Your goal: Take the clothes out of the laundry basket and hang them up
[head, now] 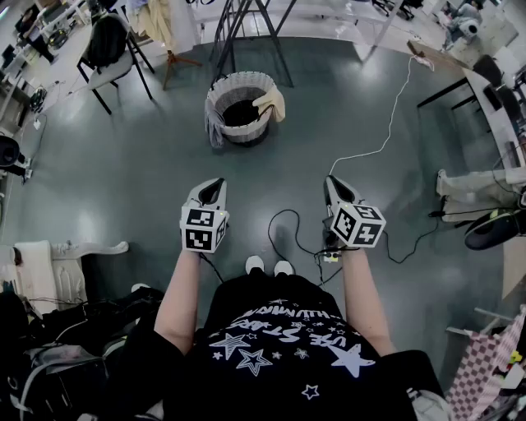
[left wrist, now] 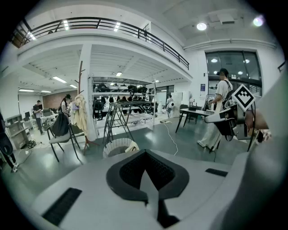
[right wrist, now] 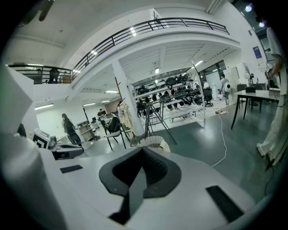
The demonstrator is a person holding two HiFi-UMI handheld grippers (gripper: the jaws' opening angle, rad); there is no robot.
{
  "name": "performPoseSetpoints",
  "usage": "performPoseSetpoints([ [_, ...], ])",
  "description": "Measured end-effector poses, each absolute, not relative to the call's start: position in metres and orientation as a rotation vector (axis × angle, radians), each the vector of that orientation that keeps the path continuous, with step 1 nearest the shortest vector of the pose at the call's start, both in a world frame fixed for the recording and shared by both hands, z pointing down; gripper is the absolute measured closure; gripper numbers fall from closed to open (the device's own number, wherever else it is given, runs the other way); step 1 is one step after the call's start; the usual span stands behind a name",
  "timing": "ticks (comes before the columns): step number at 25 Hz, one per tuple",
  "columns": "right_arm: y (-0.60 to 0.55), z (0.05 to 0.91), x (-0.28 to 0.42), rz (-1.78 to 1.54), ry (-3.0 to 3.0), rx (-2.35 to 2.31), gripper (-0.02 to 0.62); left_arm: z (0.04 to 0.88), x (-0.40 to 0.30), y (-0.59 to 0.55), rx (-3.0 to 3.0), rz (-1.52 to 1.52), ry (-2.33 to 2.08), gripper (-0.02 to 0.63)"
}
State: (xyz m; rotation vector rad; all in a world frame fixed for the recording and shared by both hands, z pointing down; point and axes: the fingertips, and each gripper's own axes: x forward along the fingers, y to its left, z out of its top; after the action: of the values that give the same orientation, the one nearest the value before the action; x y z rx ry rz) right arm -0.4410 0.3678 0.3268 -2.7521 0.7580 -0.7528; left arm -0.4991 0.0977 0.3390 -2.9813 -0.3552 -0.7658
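A round woven laundry basket stands on the grey-green floor ahead of me, with a beige cloth draped over its right rim and grey cloth hanging at its left. The same basket shows past my left jaws and again in the right gripper view. A metal hanging rack rises just behind it. My left gripper and right gripper are held side by side well short of the basket. Both are shut with nothing between the jaws.
A chair with a dark bag stands at the far left, next to a coat stand with clothes. A white cable and black cables run over the floor. Tables line the right side, where a person stands. Dark clothes lie at my left.
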Motion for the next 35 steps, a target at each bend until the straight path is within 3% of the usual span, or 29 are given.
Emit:
performPoseSetpoints([
  [23, 0.335, 0.347, -0.429, -0.738, 0.723, -2.757, 0.584, 0.349, -0.504, 0.072, -3.023, -0.724, -0.34, 0.588],
  [24, 0.336, 0.347, -0.429, -0.74, 0.728, -2.762, 0.56, 0.35, -0.503, 0.072, -3.028, -0.728, -0.337, 0.58],
  [25, 0.338, 0.348, -0.428, -0.743, 0.737, -2.77, 0.486, 0.349, -0.502, 0.074, -3.041, -0.724, -0.339, 0.525],
  [27, 0.343, 0.348, -0.421, -0.742, 0.738, -2.798, 0.403, 0.345, -0.497, 0.075, -3.076, -0.695, -0.332, 0.325],
  [28, 0.345, 0.348, -0.415, -0.738, 0.729, -2.814, 0.355, 0.342, -0.493, 0.075, -3.091, -0.678, -0.314, 0.301],
  [31, 0.352, 0.355, -0.392, -0.75, 0.716, -2.826, 0.293, 0.345, -0.478, 0.076, -3.112, -0.681, -0.264, 0.251],
  [35, 0.362, 0.375, -0.351, -0.797, 0.735, -2.825, 0.278, 0.35, -0.449, 0.083, -3.14, -0.661, -0.223, 0.228],
])
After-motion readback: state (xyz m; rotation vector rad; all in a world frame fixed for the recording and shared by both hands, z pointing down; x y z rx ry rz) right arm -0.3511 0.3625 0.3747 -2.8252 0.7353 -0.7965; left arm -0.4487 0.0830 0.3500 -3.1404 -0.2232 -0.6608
